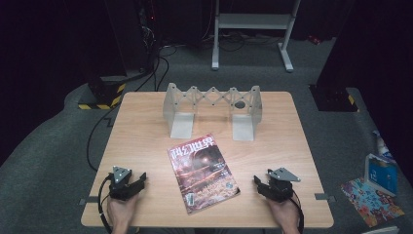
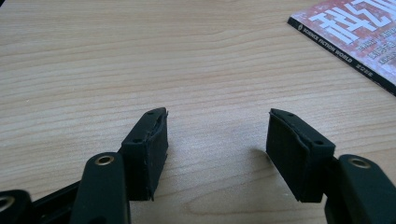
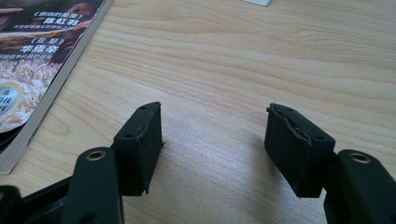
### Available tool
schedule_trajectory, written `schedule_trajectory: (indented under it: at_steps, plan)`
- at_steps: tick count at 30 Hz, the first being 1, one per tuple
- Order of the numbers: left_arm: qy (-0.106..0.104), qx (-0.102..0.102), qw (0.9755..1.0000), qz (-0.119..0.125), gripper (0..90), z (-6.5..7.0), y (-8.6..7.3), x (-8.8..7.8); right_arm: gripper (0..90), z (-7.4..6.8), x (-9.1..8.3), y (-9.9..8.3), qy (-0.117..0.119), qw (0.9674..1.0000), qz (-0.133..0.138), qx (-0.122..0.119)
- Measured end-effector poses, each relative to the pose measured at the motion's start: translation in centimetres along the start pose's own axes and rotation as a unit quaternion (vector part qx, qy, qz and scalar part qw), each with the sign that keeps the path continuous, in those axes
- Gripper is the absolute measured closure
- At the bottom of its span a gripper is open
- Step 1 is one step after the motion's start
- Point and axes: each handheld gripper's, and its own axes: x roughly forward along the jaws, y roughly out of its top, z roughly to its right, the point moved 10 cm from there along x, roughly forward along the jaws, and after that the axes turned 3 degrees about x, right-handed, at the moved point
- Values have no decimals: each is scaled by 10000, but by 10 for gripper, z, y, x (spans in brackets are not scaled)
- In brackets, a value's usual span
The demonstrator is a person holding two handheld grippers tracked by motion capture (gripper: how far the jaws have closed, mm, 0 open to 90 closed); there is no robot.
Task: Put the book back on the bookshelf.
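Magazine [image 1: 203, 173] lies flat near the table's [image 1: 146, 122] front edge, midway between both corners. Left gripper [image 1: 142, 181] and right gripper [image 1: 256, 184] rest beside it, jaws apart, holding nothing.

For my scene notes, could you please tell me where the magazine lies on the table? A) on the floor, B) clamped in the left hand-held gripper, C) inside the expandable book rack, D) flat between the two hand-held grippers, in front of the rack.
D: the magazine lies flat on the table, between the left hand-held gripper and the right hand-held gripper, nearer the person than the rack.
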Motion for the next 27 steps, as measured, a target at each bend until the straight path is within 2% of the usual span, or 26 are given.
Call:
schedule_trajectory:
  at_steps: [4, 10, 17, 18, 21, 27]
  plan:
    - [-73, 28, 10000, 16, 382, 2, 1, 0, 365, 0, 0, 0, 5, 10000, 4, -8]
    - [-270, -41, 9996, 7, 373, 11, 2, -1, 365, 0, 0, 0, 6, 10000, 3, -7]
    - [-476, 28, 9989, -23, 369, 34, 5, 1, 365, 0, 0, 0, 4, 10000, 3, -8]
    - [-476, 28, 9989, -23, 369, 34, 5, 1, 365, 0, 0, 0, 4, 10000, 3, -8]
    - [-651, 119, 9978, -65, 369, 50, 8, 3, 365, 0, 0, 0, 6, 10000, 4, -10]
    - [-921, 86, 9956, -118, 362, 71, 9, 6, 365, 0, 0, 0, 9, 10000, 3, -10]
